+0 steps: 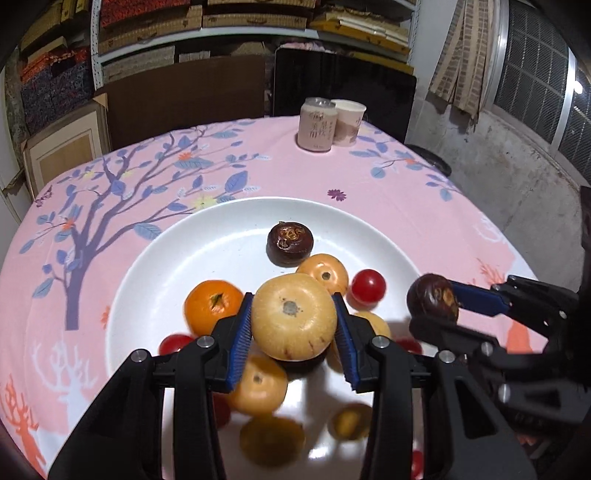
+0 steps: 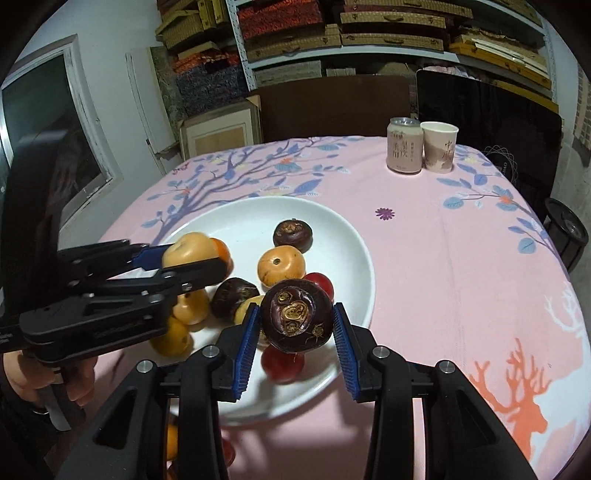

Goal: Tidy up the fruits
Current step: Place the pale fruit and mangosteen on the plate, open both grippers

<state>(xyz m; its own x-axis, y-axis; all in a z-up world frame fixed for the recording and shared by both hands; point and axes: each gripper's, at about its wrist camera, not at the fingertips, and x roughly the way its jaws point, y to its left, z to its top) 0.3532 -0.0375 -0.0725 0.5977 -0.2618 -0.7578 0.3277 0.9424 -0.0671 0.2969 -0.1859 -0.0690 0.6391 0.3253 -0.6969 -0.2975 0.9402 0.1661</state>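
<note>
Pink cloth (image 1: 314, 177) is spread under everything. Above the plate (image 1: 155, 258), a yellow fruit (image 1: 293, 317) is clamped by the left gripper (image 1: 293, 325); a dark chestnut (image 2: 297, 319) is gripped by the right gripper (image 2: 295, 325). More fruit is heaped below.

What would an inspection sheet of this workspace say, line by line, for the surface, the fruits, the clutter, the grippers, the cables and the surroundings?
Surface: round table under a pink tablecloth printed with trees and deer.
Job's things: white plate holding mixed fruits: an orange, cherry tomatoes, a dark brown fruit, several yellow ones.
Clutter: drink can and paper cup, side by side at the far edge.
Grippers: left gripper shut on a pale yellow fruit; right gripper shut on a dark round fruit; both held above the plate.
Cables: nothing seen.
Surroundings: shelves of boxes, dark chairs behind the table.
</note>
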